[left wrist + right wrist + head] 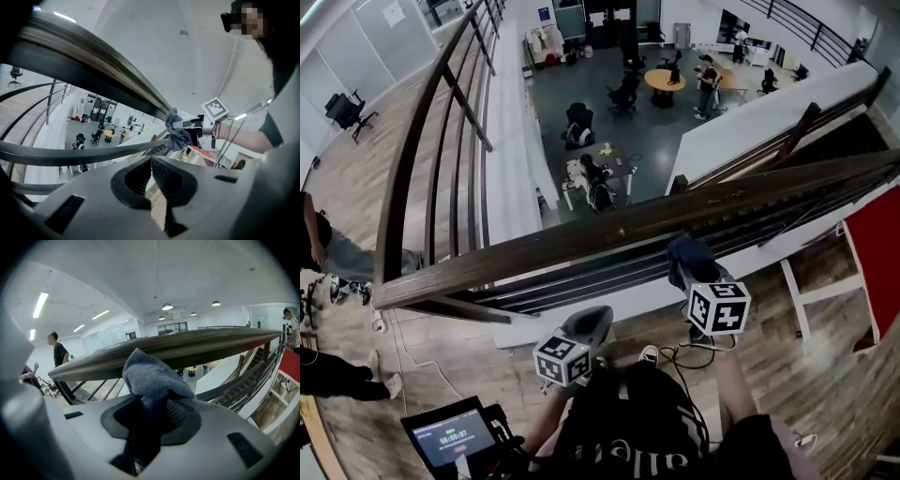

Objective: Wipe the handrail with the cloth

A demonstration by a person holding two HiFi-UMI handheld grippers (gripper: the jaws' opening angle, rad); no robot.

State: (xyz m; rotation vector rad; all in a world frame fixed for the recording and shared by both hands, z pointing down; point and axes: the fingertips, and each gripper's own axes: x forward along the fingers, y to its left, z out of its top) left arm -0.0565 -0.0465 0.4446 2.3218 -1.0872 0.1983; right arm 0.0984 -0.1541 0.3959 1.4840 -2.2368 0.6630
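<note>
The dark wooden handrail (pixel 609 234) runs across the head view from lower left to upper right. A blue cloth (pixel 688 259) is bunched against its near side, clamped in my right gripper (pixel 687 270) just under the rail. In the right gripper view the cloth (pixel 153 379) sticks up from the shut jaws and overlaps the rail (pixel 197 344). My left gripper (pixel 589 323) hangs lower and to the left, below the rail, shut on nothing. Its own view shows the closed jaws (pixel 151 163), the rail (pixel 93 63) overhead, and the cloth (pixel 177 134) further along.
Thin metal bars (pixel 581 277) run below the rail, and beyond them is a drop to a lower floor with chairs, a round table (pixel 665 81) and people. A screen (pixel 450 437) sits at bottom left, a red panel (pixel 881 248) at right. Someone stands at far left (pixel 317 246).
</note>
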